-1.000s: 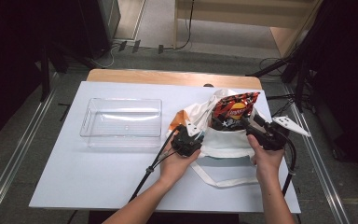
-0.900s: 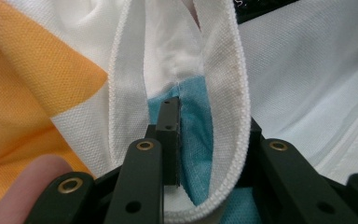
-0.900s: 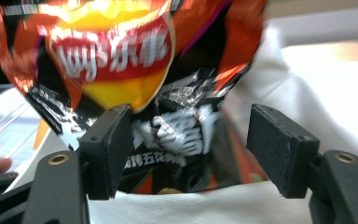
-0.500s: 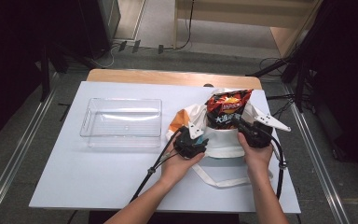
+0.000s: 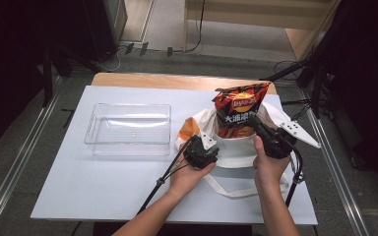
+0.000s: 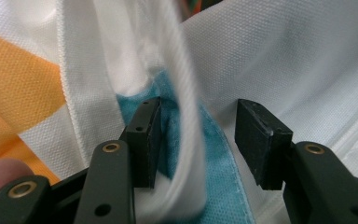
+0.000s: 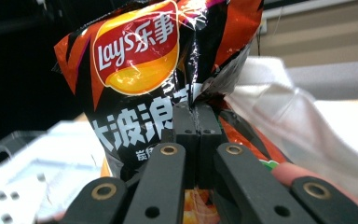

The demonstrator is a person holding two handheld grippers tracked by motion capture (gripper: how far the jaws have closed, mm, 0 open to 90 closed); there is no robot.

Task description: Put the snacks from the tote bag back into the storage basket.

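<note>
The right gripper [image 5: 257,125], fingers clamped on the chip bag [image 5: 239,110], lifts it from the tote bag [image 5: 231,147] while the left gripper [image 5: 207,143], fingers apart around the rim, steadies it; next likely calls for carrying the chips to the clear tray [image 5: 128,129].

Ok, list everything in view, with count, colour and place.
chip bag: one, orange and black, upright, rising out of the tote bag
tote bag: one, white with orange and teal patches, right half of table
tray: one, clear plastic, left half of table
table: one, white top
left tongs: open around the tote bag's fabric
right tongs: shut on the chip bag
hands: two, at the near edge
</note>
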